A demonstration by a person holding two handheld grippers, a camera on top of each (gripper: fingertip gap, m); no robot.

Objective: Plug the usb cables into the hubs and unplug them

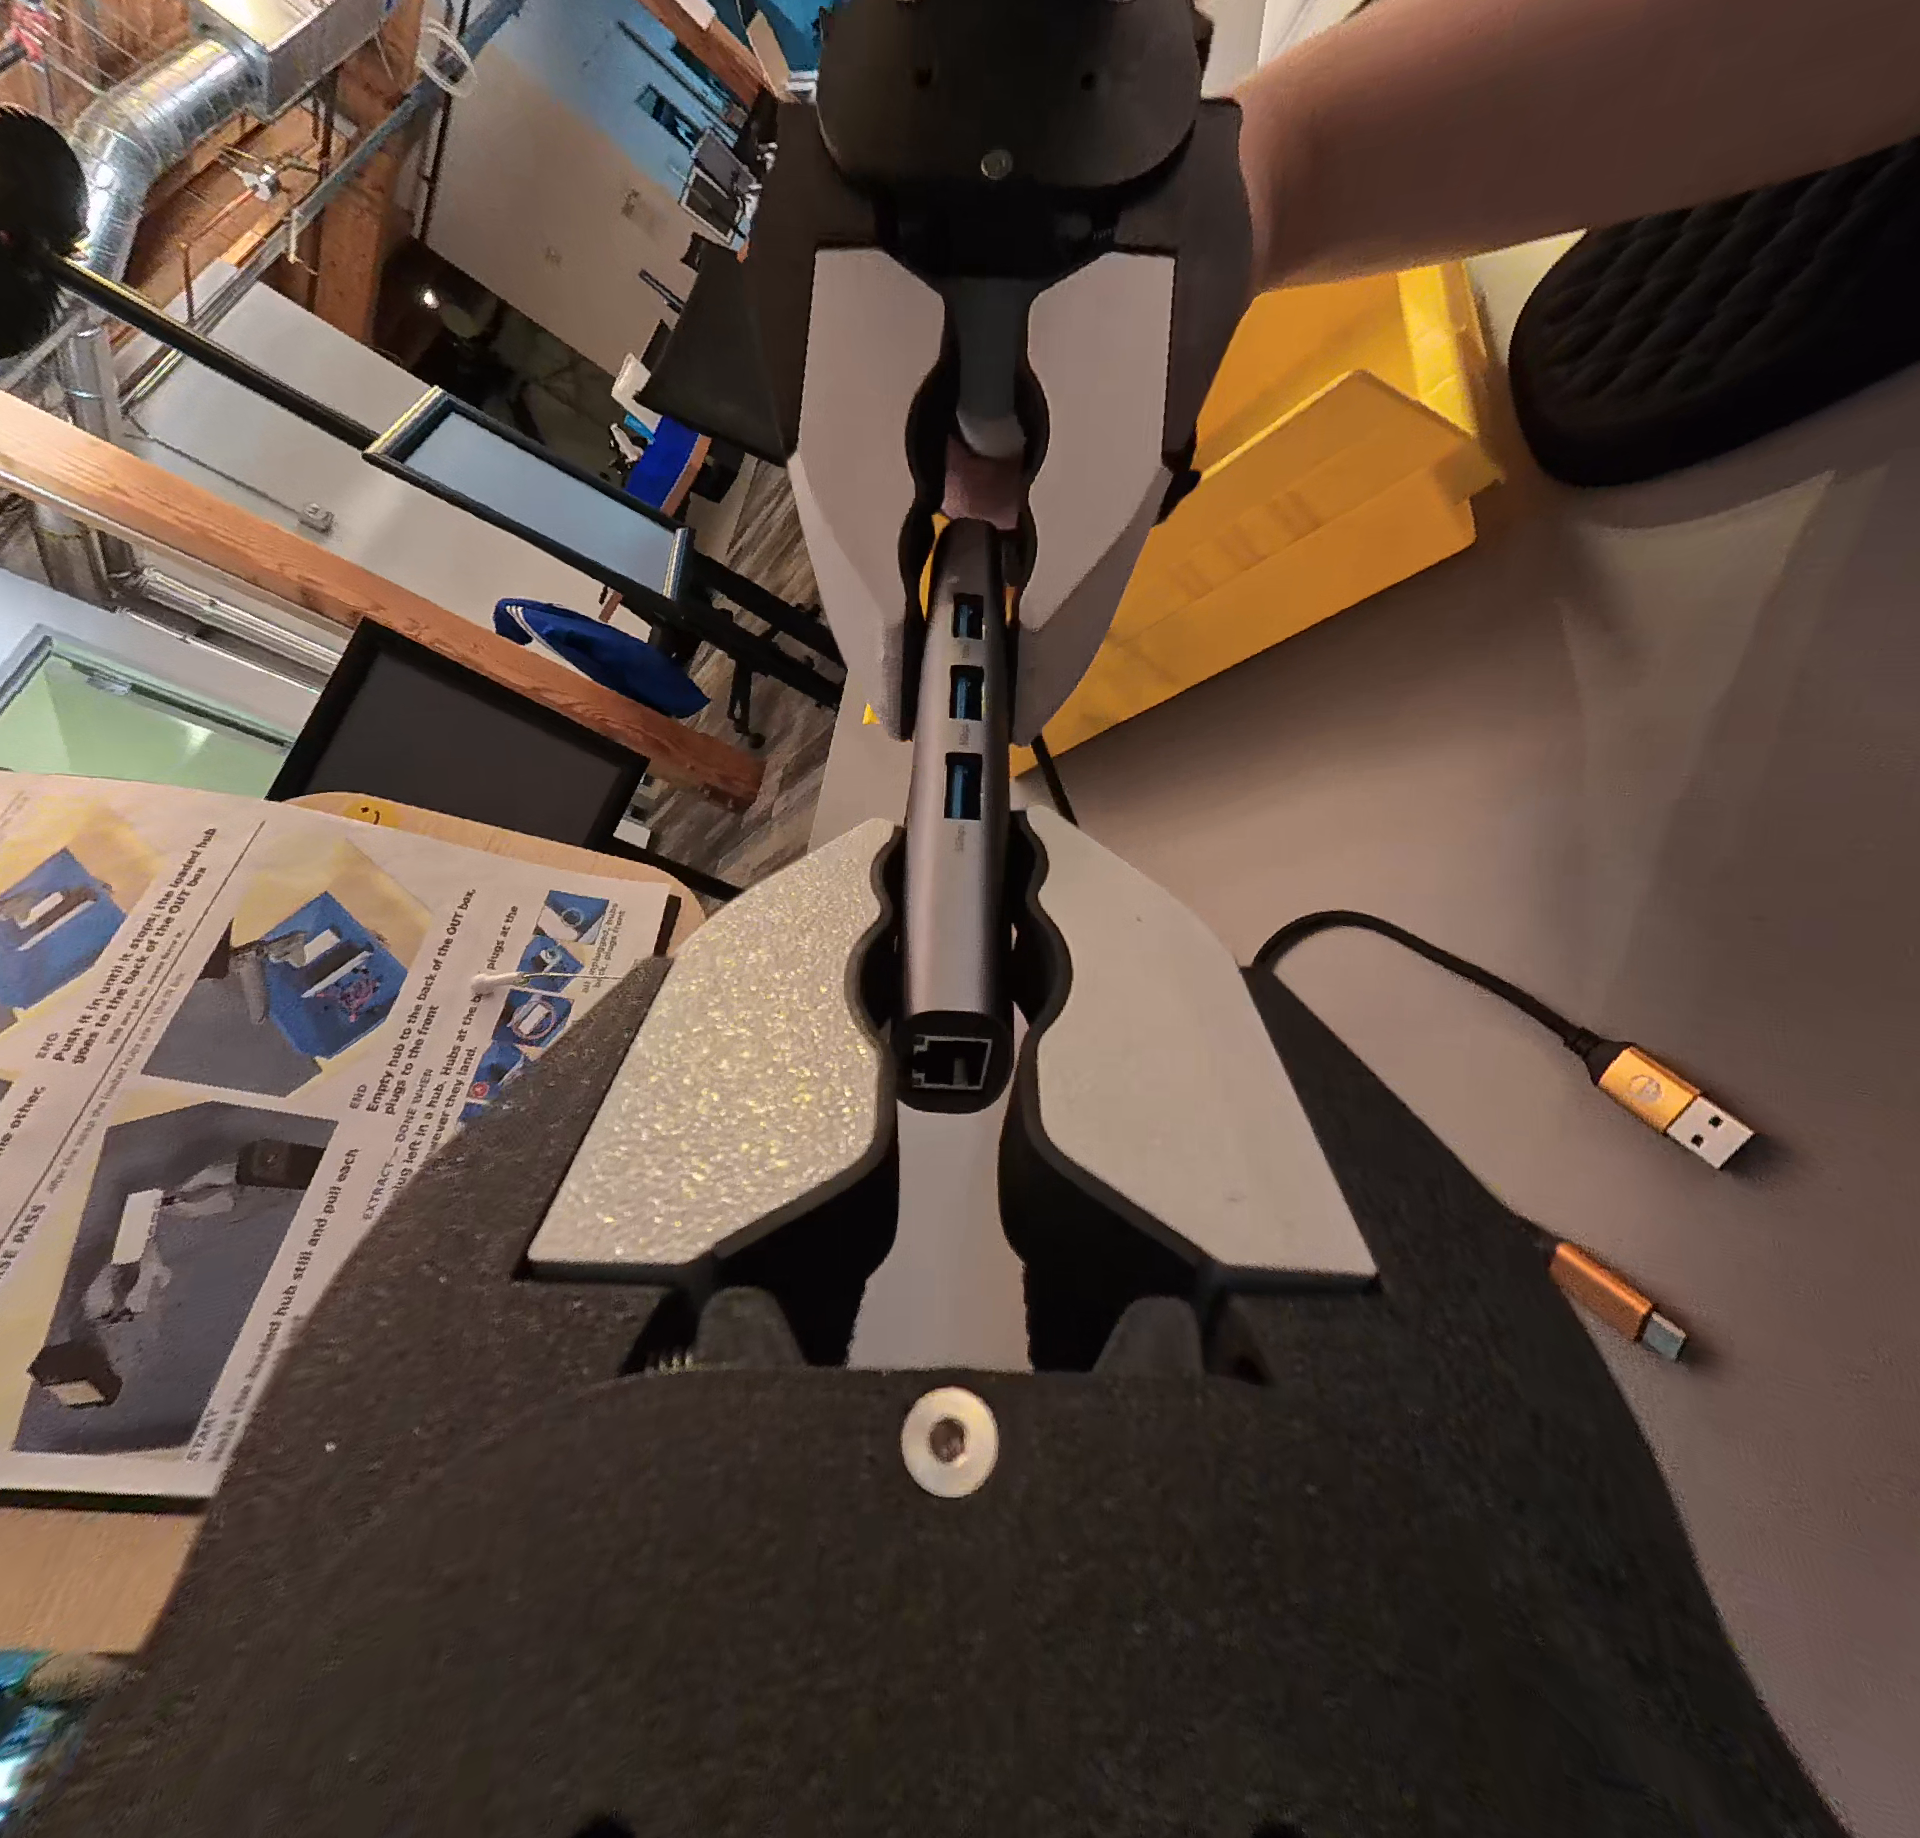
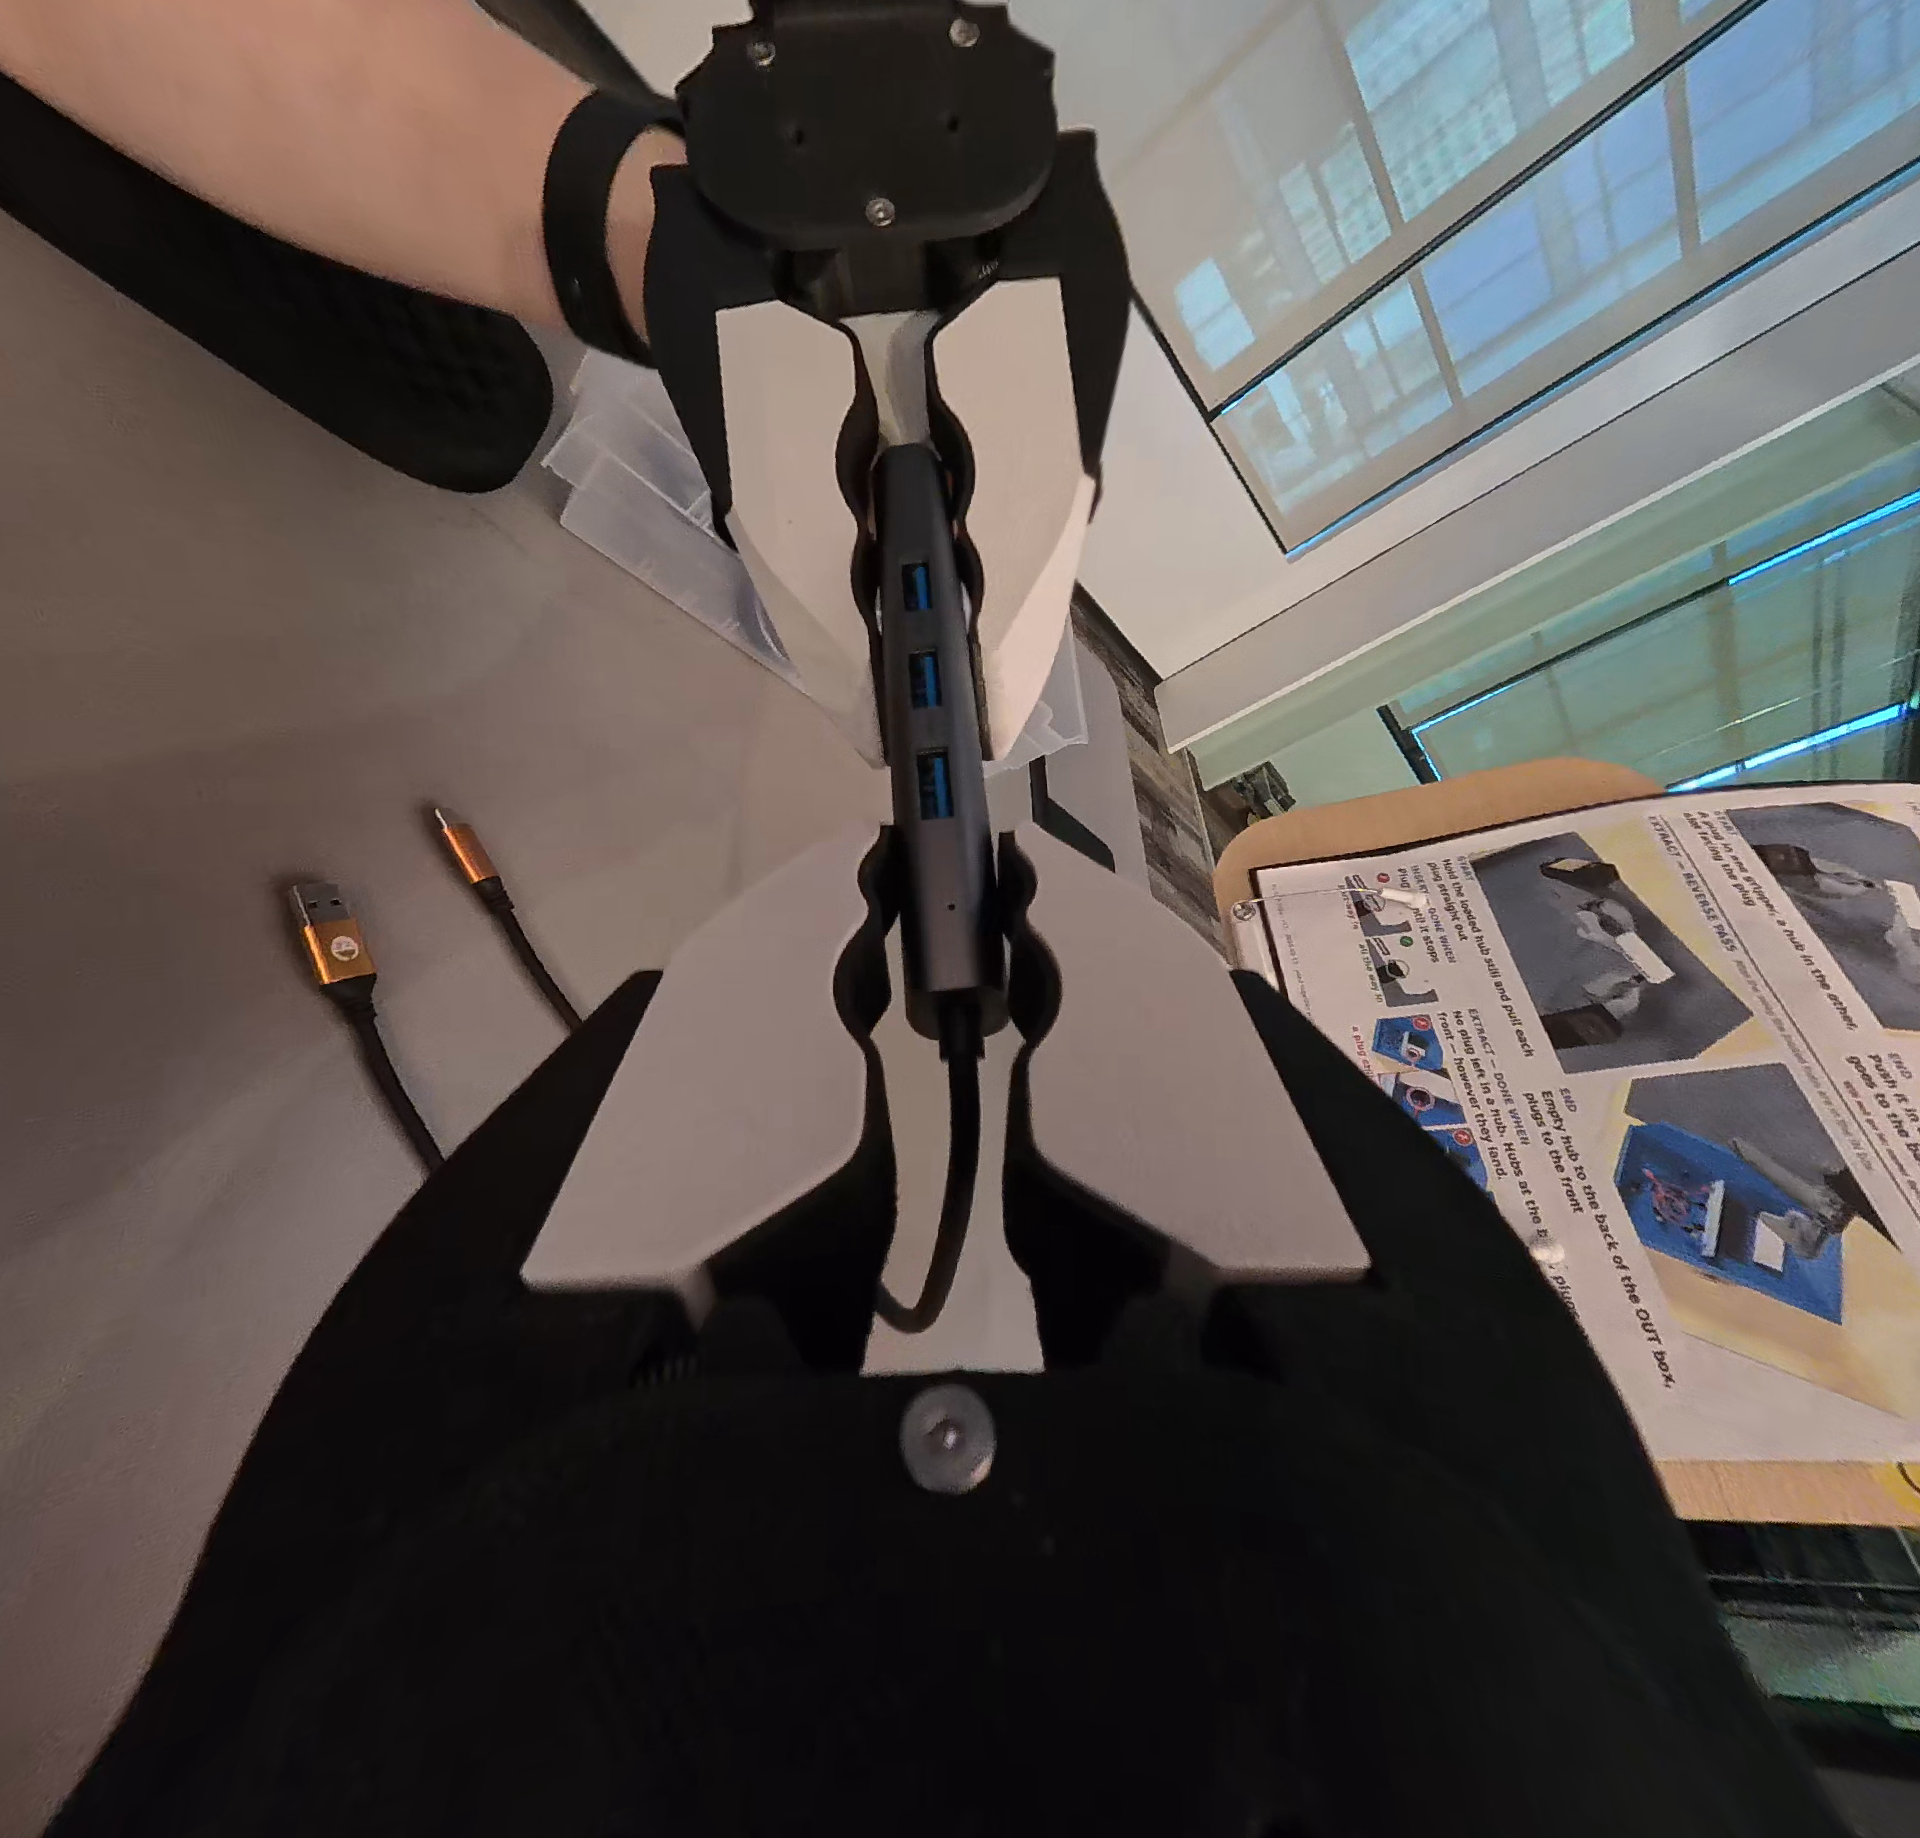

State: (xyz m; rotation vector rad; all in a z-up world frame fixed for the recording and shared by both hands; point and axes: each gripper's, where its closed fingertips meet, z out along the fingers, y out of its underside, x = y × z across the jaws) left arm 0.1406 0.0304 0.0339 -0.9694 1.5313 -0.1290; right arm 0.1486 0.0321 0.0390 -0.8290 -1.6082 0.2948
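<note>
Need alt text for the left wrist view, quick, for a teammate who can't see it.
Both grippers, left near and right opposite, clamp one grey USB hub, its three blue ports empty. An orange-tipped USB cable lies unplugged on the grey table.

L gripper (image 1: 951,915), white-padded fingers on black foam body, points to 12 o'clock, jaws nearly closed, clamped on sth. R gripper (image 2: 940,915), same build, faces it tip to tip, also clamped. Bare forearm (image 1: 1558,95) enters at 2 o'clock in L view; black wristband (image 2: 587,230) at 10 o'clock in R view.
</note>
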